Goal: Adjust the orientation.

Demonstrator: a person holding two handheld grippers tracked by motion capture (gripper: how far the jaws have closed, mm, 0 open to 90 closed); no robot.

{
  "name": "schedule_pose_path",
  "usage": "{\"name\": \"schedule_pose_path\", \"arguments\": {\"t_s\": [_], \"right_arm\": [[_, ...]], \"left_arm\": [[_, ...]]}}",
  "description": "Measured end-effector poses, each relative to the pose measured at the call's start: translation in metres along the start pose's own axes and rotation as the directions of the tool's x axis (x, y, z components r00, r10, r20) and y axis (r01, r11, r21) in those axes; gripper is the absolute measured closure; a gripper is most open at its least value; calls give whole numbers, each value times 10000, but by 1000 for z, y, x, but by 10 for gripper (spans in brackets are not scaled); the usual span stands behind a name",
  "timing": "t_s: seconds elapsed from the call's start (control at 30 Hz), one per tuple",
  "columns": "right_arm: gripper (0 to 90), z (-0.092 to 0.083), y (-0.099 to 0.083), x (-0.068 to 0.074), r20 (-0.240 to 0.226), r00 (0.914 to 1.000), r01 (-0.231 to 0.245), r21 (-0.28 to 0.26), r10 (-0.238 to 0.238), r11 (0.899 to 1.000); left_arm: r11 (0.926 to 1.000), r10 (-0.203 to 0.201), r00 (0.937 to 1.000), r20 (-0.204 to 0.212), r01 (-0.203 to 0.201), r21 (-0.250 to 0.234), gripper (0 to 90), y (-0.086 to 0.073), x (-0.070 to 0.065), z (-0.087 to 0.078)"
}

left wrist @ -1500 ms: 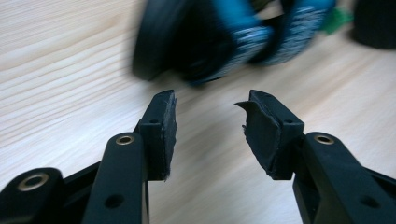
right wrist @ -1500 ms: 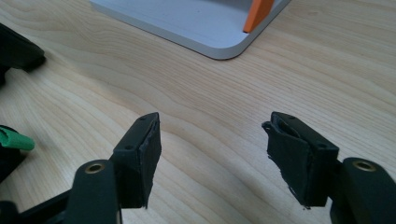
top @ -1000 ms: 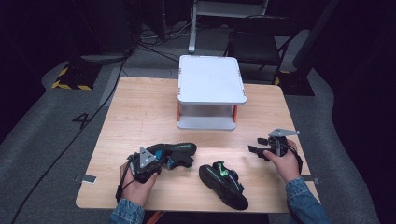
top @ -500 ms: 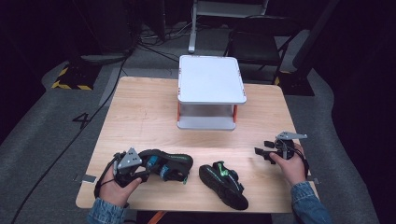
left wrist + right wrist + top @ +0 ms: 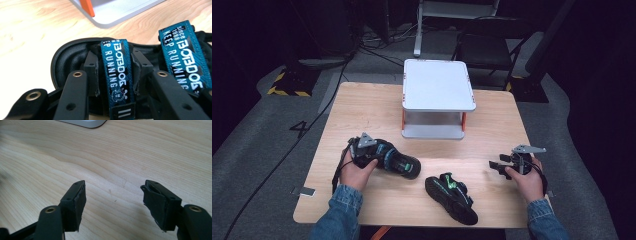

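A black sandal with teal "KEEP RUNNING" straps lies left of the table's middle. My left gripper is shut on its heel-side strap, one pad pressing each edge of the strap above the black footbed. The matching second sandal lies alone near the front edge. My right gripper hovers low over bare wood at the right, pointing left. Its jaws stand open with nothing between them.
A white two-tier stand with orange posts stands at the back middle of the wooden table; its base corner is just beyond the held sandal. Dark chairs and cables lie on the floor behind.
My left gripper drew the sandal left and toward the front edge, then pushed it back away from the person. The right hand drifted slightly rightward and nearer.
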State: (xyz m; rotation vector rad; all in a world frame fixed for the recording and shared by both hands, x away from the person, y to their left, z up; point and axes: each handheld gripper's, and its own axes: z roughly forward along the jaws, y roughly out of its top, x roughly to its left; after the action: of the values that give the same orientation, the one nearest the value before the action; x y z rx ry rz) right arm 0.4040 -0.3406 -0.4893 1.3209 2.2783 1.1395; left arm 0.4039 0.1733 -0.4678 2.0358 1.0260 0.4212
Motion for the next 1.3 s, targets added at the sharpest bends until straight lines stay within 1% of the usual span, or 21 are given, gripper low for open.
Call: {"name": "schedule_pose_path", "arguments": {"t_s": [0.07,0.13,0.33,0.37,0.4,0.43,0.47,0.5,0.57,0.67,0.73,0.8,0.83,0.9,1.0,1.07,1.1,1.17,1.2,1.23,1.3], "right_arm": [[354,0,-2,-1,24,10000,33,6,-33,10000],[354,-2,-4,-2,102,9999,-40,24,40,10000],[354,-7,-8,-5,225,9996,-158,29,157,9999],[354,-7,-8,-5,223,9996,-160,-3,160,9999],[354,-7,-7,-5,213,9997,-140,-49,141,9999],[353,-8,-6,-4,208,9996,-168,-60,169,9998],[353,-8,-5,-4,189,9998,-114,-75,115,9999],[353,-8,-5,-4,176,9998,-109,-80,110,9999],[353,-7,-4,-3,135,9999,-88,-75,89,9999],[352,-3,-1,-2,37,10000,-10,-46,10,10000],[352,0,1,0,-19,10000,80,-12,-80,10000],[352,2,3,2,-48,9999,132,-16,-132,9999],[352,2,3,3,-80,9999,145,6,-145,9999],[352,3,3,4,-83,9998,184,26,-184,9998],[352,2,1,4,-68,9998,179,60,-179,9998],[352,0,-1,3,-31,9999,148,70,-148,9999],[352,-1,-2,2,22,9999,139,54,-139,9999],[352,-4,-4,0,73,10000,49,25,-49,10000],[352,-5,-5,-1,108,9999,23,22,-23,10000],[352,-5,-5,-2,127,9999,-43,-13,43,10000],[352,-6,-6,-3,158,9999,-68,30,67,10000]], "left_arm": [[9983,578,9983,71,-577,-73,643,5,-1,11],[9970,768,9968,231,-768,-14,643,9,-2,19],[9991,412,9979,494,-418,111,621,11,1,22],[9993,289,9989,356,-297,221,597,11,0,20],[9991,319,9994,-144,-315,268,551,11,-2,18],[9987,507,9905,-1279,-504,52,404,10,-4,16],[9987,498,9858,-1605,-500,27,282,11,-4,13],[9997,212,9886,-1488,-232,-119,275,11,-3,8],[9973,-410,9926,-1147,337,-655,291,10,-4,-1],[9954,-322,9927,-1165,214,-932,290,13,-12,-14],[9928,-424,9954,-856,323,-1153,299,17,-22,-20],[9916,-427,9986,-324,384,-1233,341,22,-33,-23],[9927,-453,9990,-56,444,-1125,346,25,-39,-21],[9966,-269,9996,108,277,-770,346,27,-48,-12],[9997,-237,9996,-122,235,-112,362,26,-53,9],[9995,-278,9992,-295,282,143,447,24,-53,18],[9993,-336,9989,-342,342,179,478,25,-54,19],[9996,-29,9990,-446,43,294,557,29,-54,16],[9996,-29,9990,-446,43,294,603,29,-54,16],[9991,244,9995,-191,-237,352,638,31,-53,13],[9988,405,9991,83,-407,281,655,31,-52,9]]}}
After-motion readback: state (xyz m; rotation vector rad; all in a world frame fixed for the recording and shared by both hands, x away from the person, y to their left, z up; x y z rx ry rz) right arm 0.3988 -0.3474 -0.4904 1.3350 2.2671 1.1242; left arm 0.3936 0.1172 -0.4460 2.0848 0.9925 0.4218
